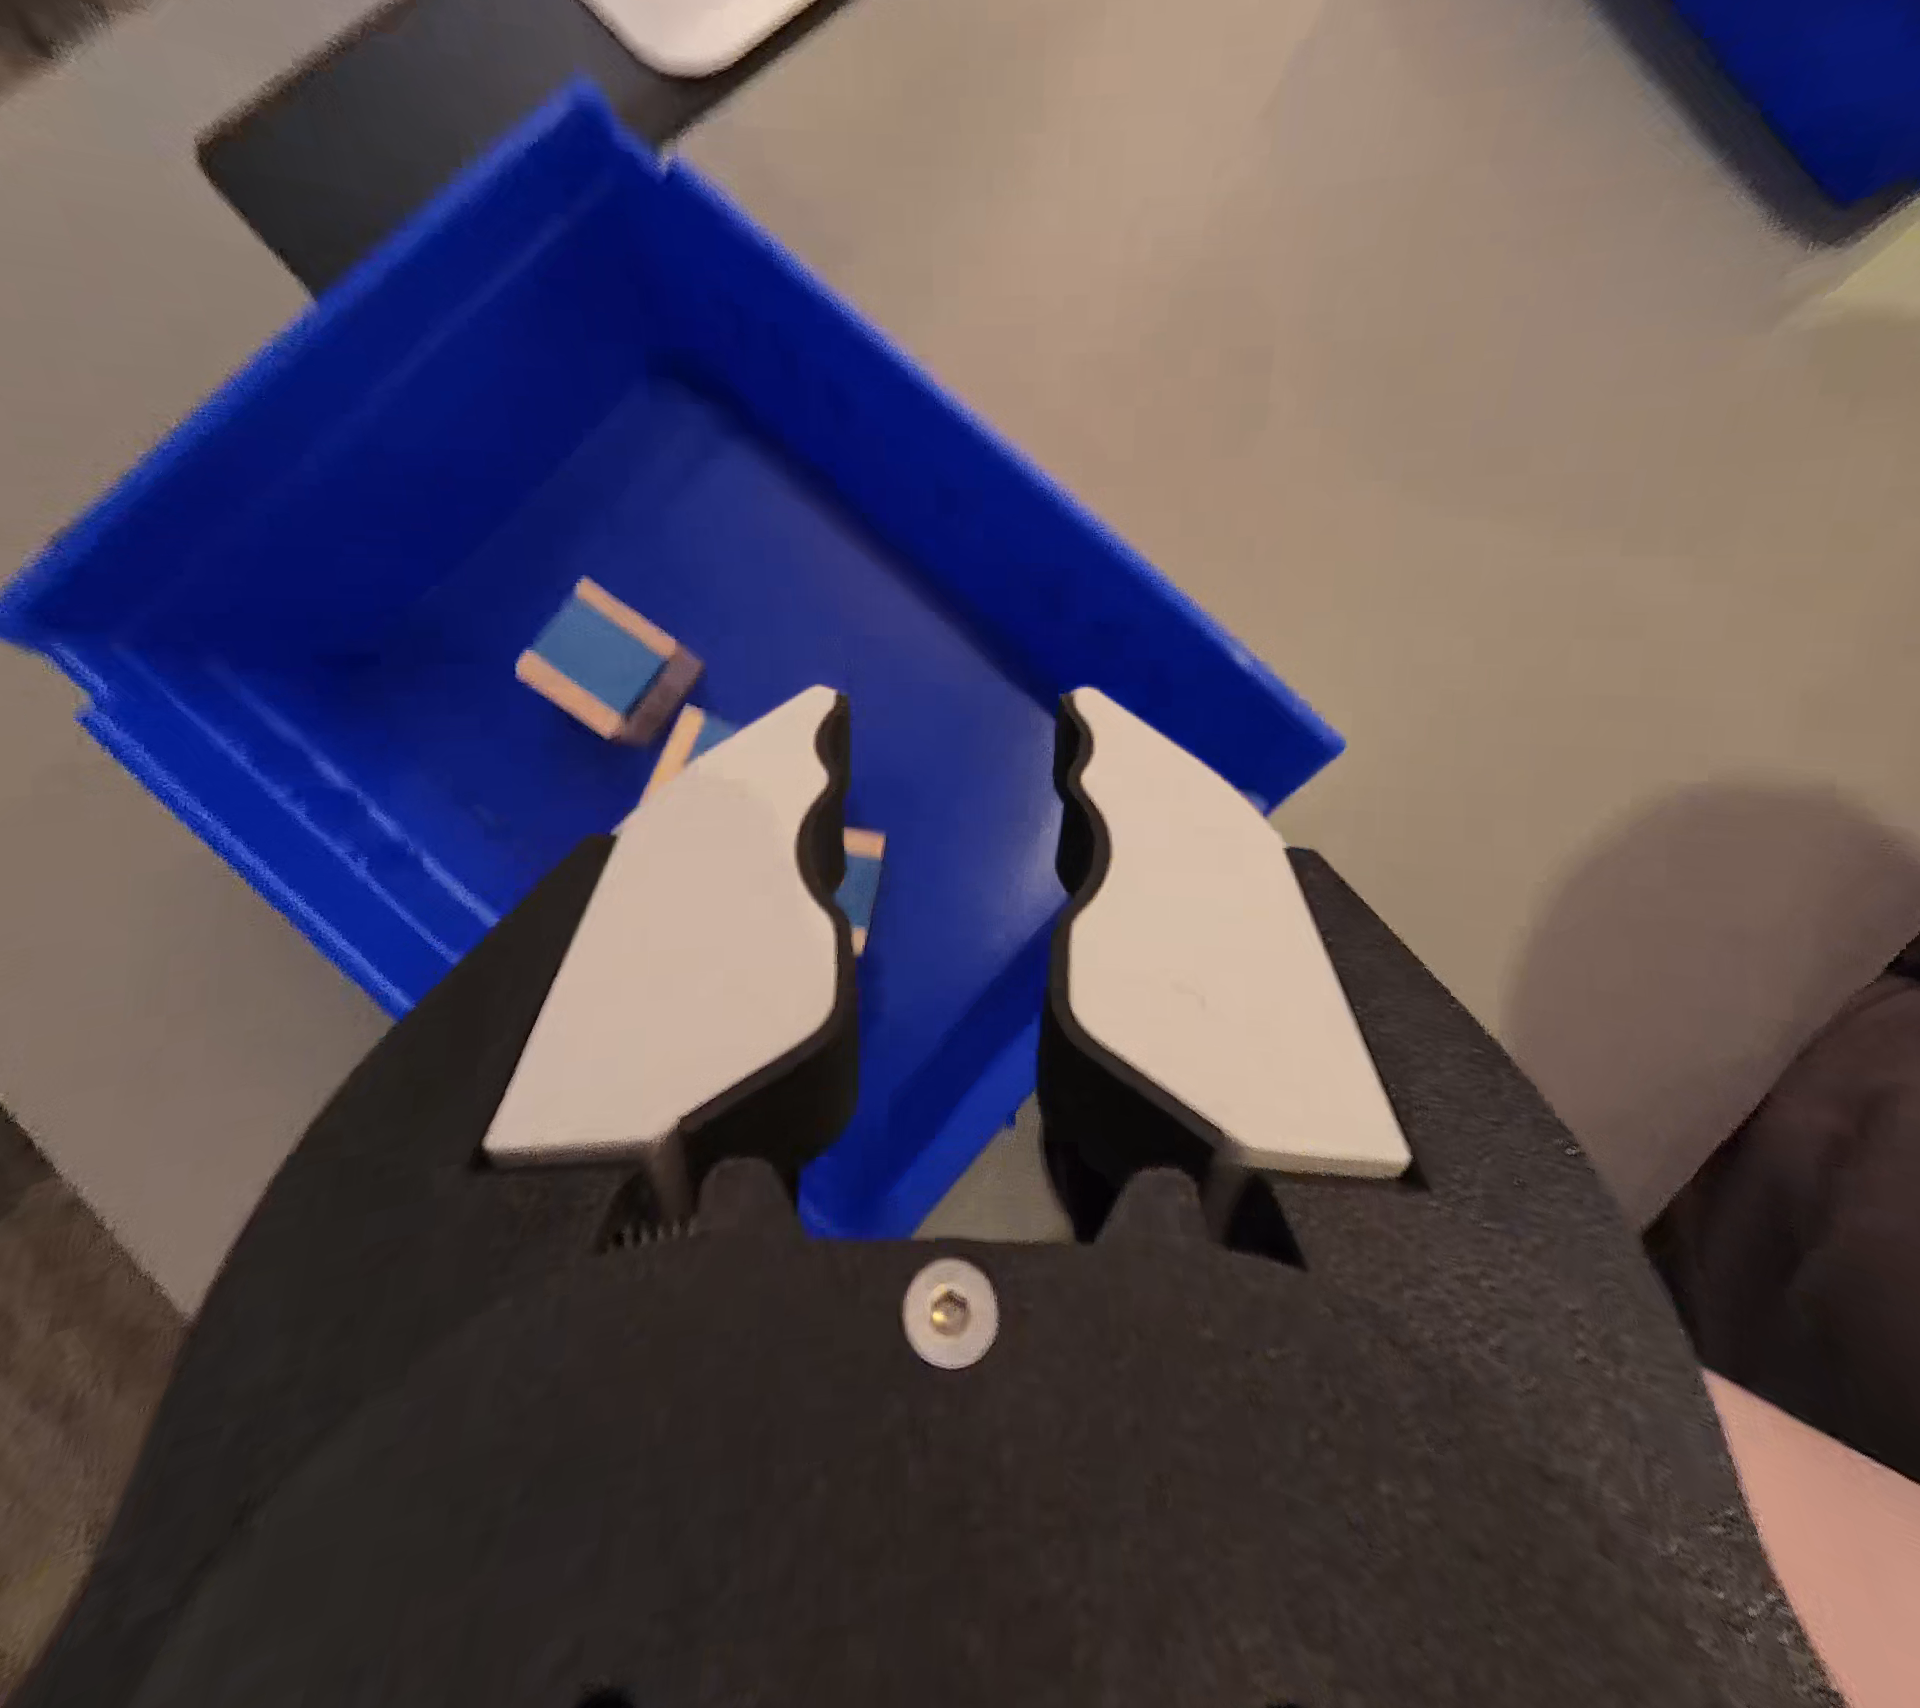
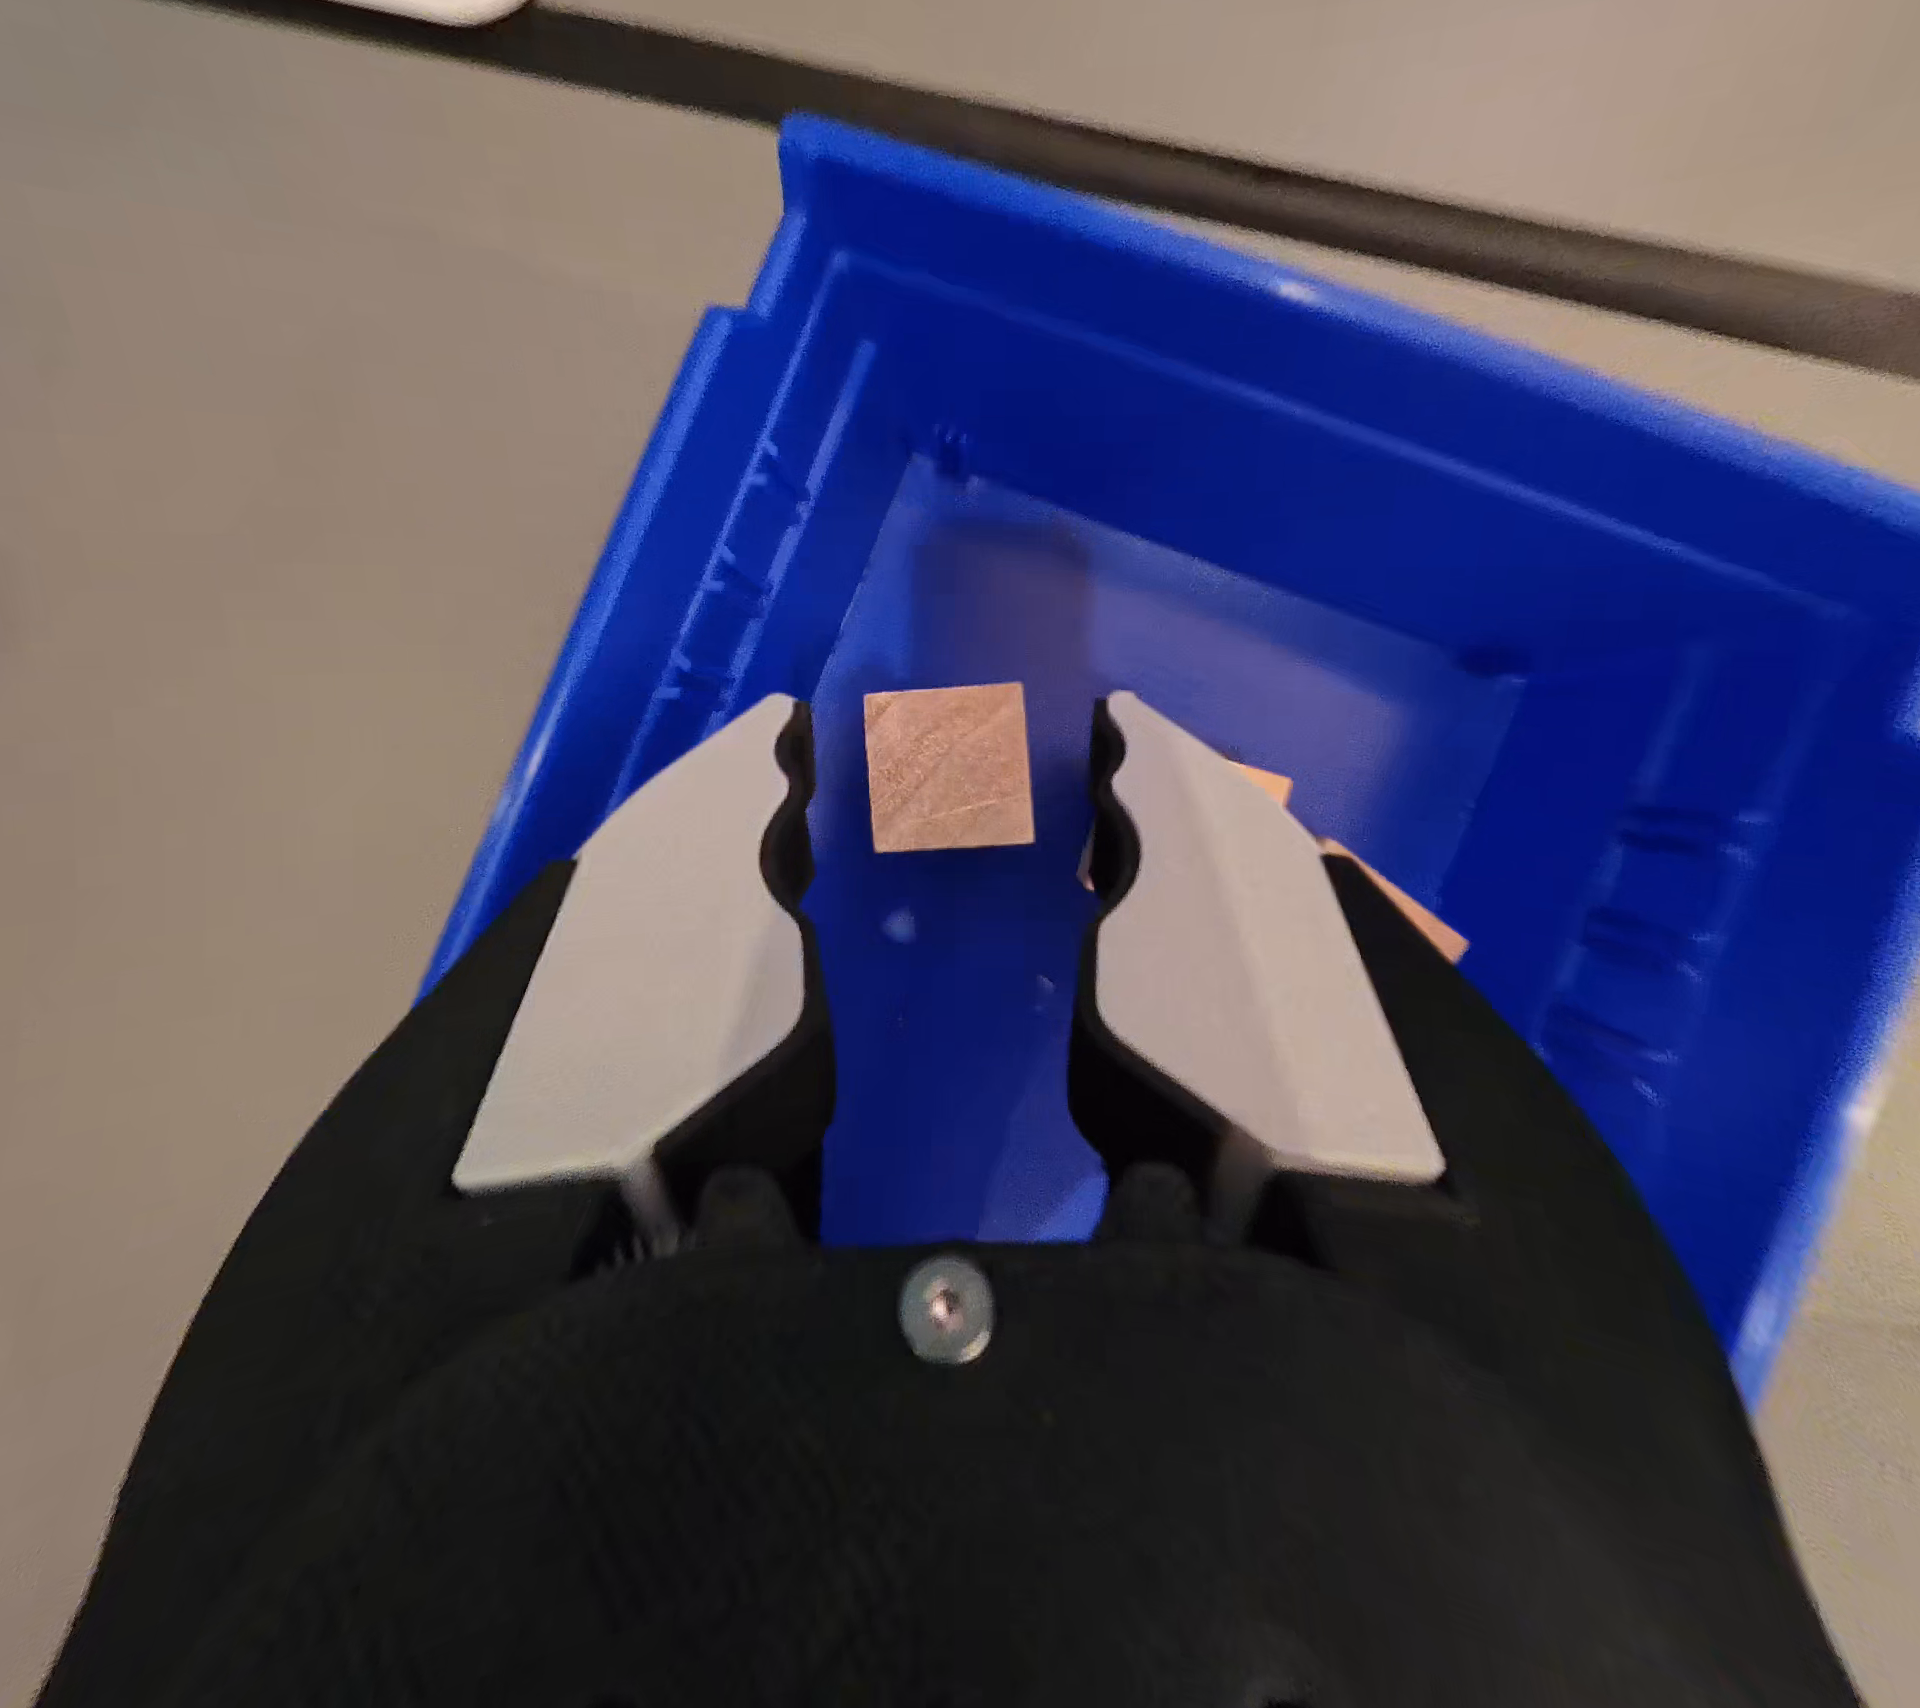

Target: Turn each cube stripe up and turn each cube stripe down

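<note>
Left wrist view: left gripper [image 1: 951,702] fingers parted, nothing held, above blue bin [image 1: 935,453]; striped cube [image 1: 608,661] inside. Right gripper [image 2: 945,708] likewise spread, empty; plain-faced cube [image 2: 949,767] seen betw. fingers.

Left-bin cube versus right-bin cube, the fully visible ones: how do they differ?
The left-bin cube shows a blue stripe on its top face between pale wood edges; the right-bin cube shows plain wood on top, no stripe visible. The left-bin cube lies off to the side of the left gripper; the right-bin cube sits between the open fingers of the right gripper. Both rest in blue bins, ungrasped.
</note>
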Motion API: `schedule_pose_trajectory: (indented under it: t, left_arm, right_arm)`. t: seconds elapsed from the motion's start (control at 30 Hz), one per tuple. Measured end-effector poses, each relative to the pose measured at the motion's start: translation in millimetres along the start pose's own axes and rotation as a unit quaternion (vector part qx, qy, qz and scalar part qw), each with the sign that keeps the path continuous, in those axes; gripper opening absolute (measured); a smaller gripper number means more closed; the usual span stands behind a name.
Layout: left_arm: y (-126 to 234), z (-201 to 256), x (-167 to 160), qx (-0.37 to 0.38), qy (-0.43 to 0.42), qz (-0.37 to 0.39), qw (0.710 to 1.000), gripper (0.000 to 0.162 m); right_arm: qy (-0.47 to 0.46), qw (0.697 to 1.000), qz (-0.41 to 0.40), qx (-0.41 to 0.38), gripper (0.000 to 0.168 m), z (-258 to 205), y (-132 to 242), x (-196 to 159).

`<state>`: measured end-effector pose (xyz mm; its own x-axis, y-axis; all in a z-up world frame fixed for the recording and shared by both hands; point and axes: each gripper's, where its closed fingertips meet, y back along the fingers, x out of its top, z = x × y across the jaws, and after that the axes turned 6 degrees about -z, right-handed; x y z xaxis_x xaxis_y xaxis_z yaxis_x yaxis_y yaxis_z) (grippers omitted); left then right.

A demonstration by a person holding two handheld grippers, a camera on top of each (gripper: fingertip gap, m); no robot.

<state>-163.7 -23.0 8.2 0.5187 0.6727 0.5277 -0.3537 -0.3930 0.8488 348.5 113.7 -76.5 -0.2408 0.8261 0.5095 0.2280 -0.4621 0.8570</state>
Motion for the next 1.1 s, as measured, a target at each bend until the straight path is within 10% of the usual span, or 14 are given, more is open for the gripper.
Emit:
schedule_pose_trajectory:
  t: [0.67,1.1]
  left_arm:
    - [-76.7,-48.4,-110.2,0.036,0.039,-0.318,0.947,0.069]
    - [-99.3,-47.2,-124.4,-0.002,0.024,-0.357,0.934,0.049]
  right_arm:
    - [-0.007,0.998,0.056,0.036,0.057,12.0,56.3,-2.0]
    - [0.001,0.999,0.039,0.037,0.057,13.4,53.7,-8.0]
